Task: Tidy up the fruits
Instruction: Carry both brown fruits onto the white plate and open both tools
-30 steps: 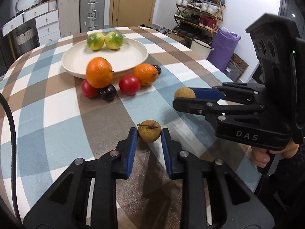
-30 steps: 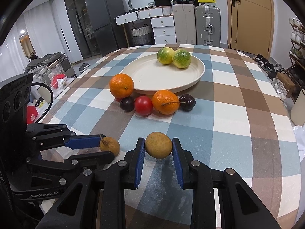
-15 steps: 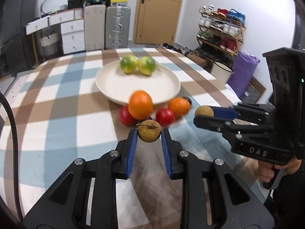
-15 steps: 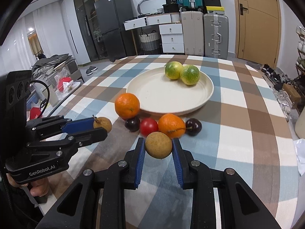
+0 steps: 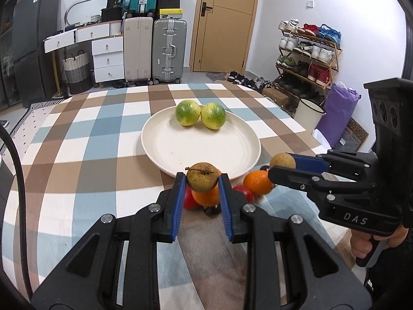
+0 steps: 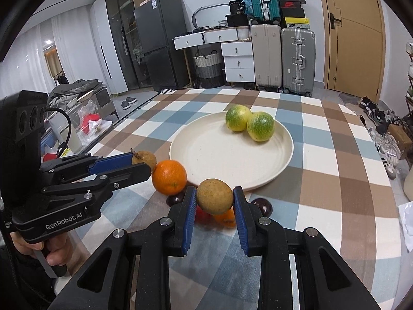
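- Done so far: two green-yellow round citrus fruits (image 5: pixel 200 112) lie side by side, touching, at the far side of the shallow cream round plate (image 5: pixel 165 152); the rest of the plate is bare.
- In hand: the left gripper (image 5: pixel 202 184) is clenched on a small brown round fruit with a dry stem (image 5: pixel 202 180), held off the table just before the plate's near rim.
- The right gripper (image 6: pixel 214 200) grips a smooth tan-brown round fruit (image 6: pixel 214 199) between its blue pads, also lifted clear of the checked blue, brown and white tablecloth (image 5: pixel 90 175) and close to the near rim.
- Both held fruits look like the next to go onto the plate; neither is over it yet, by my reading.
- Left on the cloth, bunched against the plate's near edge: a bright orange fruit (image 6: pixel 169 177) on the left, a second orange one (image 5: pixel 256 182) on the right, a red round fruit (image 5: pixel 244 193) between them and partly hidden, and two dark purple-black small fruits (image 6: pixel 262 204), one on each side.
- Another red patch shows behind the left gripper's pad; I cannot tell if it is a separate fruit.
- Judgement: roughly a third along, with two placed, two in transit and at least five waiting.
- The fruits already on the plate leave its near half free for setting down.
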`<state>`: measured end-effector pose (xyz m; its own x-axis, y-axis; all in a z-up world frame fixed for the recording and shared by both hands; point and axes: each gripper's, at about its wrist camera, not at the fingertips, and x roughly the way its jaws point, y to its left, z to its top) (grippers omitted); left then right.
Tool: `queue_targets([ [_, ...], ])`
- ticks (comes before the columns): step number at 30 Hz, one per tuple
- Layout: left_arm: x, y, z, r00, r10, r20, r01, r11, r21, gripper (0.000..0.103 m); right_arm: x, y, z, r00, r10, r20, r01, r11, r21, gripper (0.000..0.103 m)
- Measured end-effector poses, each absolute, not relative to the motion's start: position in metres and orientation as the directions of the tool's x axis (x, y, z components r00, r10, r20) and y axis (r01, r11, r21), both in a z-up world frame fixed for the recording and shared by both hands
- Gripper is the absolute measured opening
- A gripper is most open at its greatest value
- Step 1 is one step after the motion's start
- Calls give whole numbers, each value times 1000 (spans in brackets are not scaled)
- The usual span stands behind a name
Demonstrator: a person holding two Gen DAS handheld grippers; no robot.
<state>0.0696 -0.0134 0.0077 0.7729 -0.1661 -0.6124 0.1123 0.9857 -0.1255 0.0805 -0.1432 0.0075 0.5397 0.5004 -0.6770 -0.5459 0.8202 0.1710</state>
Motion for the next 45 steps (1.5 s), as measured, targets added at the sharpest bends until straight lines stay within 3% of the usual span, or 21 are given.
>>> queue_targets([
  [30, 139, -11, -10, 786, -120, -607, 63, 992, -113, 23, 140, -140, -8, 556, 537, -634, -529, 817, 228, 29],
  [45, 145, -17, -21, 775, -120, -620, 65, 992, -111, 23, 153, -132, -27, 524, 504, -687, -493, 837, 238, 29],
])
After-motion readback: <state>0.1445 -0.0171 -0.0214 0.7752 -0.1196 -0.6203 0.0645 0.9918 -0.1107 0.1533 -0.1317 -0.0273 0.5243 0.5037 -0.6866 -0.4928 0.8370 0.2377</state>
